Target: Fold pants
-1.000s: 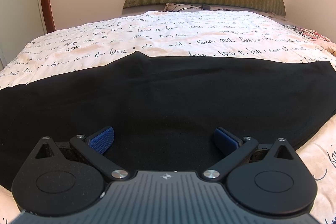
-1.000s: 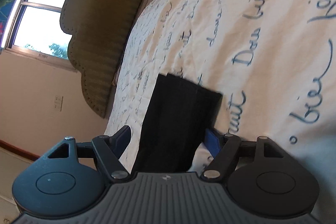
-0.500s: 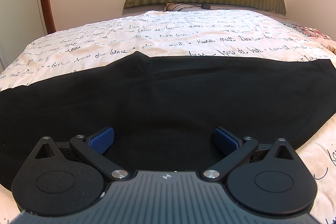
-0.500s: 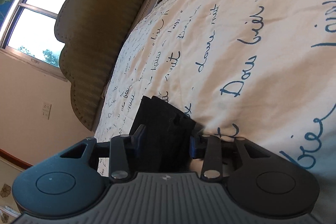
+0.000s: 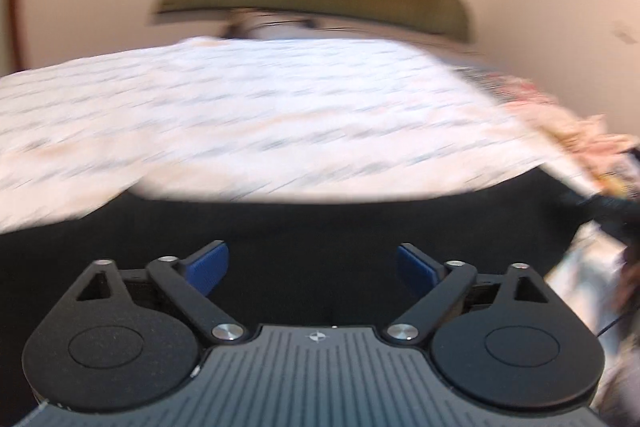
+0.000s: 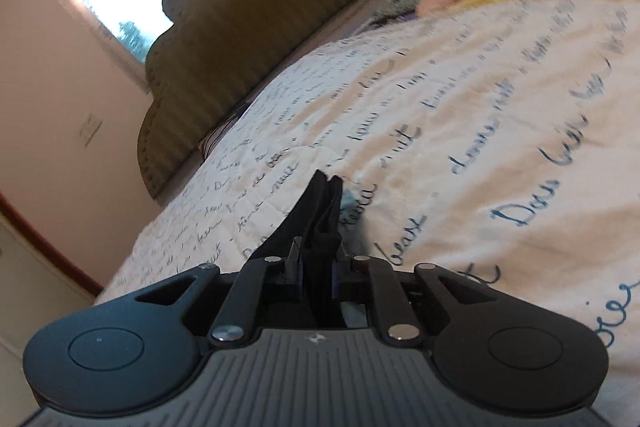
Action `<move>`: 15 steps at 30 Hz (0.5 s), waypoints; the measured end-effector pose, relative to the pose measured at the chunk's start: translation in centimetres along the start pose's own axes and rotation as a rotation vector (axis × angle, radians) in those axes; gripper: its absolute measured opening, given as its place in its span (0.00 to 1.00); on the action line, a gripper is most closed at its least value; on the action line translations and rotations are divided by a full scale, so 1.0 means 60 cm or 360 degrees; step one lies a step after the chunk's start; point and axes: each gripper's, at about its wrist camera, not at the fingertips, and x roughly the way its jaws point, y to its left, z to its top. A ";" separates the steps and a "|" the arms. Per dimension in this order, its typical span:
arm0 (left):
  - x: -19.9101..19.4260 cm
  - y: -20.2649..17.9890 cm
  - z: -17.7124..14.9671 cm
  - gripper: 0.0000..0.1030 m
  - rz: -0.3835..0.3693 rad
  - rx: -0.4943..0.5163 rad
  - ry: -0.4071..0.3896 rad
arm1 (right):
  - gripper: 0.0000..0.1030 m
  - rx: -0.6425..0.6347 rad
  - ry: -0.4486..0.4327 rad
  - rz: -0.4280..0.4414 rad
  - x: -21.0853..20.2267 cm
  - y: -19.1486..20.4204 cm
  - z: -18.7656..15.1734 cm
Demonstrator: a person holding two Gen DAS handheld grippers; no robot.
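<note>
Right wrist cam: right gripper [image 6: 316, 273] clamped tight on bunched black pants [image 6: 320, 223], fabric poking out past the fingertips over the script-print quilt [image 6: 480, 147]. Left cam blurry: left gripper [image 5: 312, 263] fingers wide apart, pants spread flat between & beyond them.

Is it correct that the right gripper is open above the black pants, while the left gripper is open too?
Not quite. The right gripper is shut on the black pants, as the right wrist view shows. The left gripper is indeed open.
</note>
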 end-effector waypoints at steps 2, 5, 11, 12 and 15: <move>0.044 -0.047 0.041 0.94 -0.0190 0.0013 0.0069 | 0.10 -0.0240 -0.0002 -0.0023 -0.005 0.045 -0.010; 0.128 -0.135 0.094 0.94 -0.0461 0.0030 0.0218 | 0.10 -0.0441 -0.0007 -0.0057 -0.006 0.080 -0.025; 0.273 -0.318 0.142 0.94 -0.0772 0.0148 0.0560 | 0.10 -0.0600 0.0019 -0.0085 -0.009 0.104 -0.040; 0.294 -0.346 0.141 0.93 -0.0795 0.0181 0.0621 | 0.11 -0.0637 0.0025 -0.0096 -0.009 0.108 -0.044; 0.329 -0.413 0.131 0.91 -0.0757 0.0314 0.0708 | 0.11 -0.0702 0.0022 -0.0113 -0.008 0.115 -0.049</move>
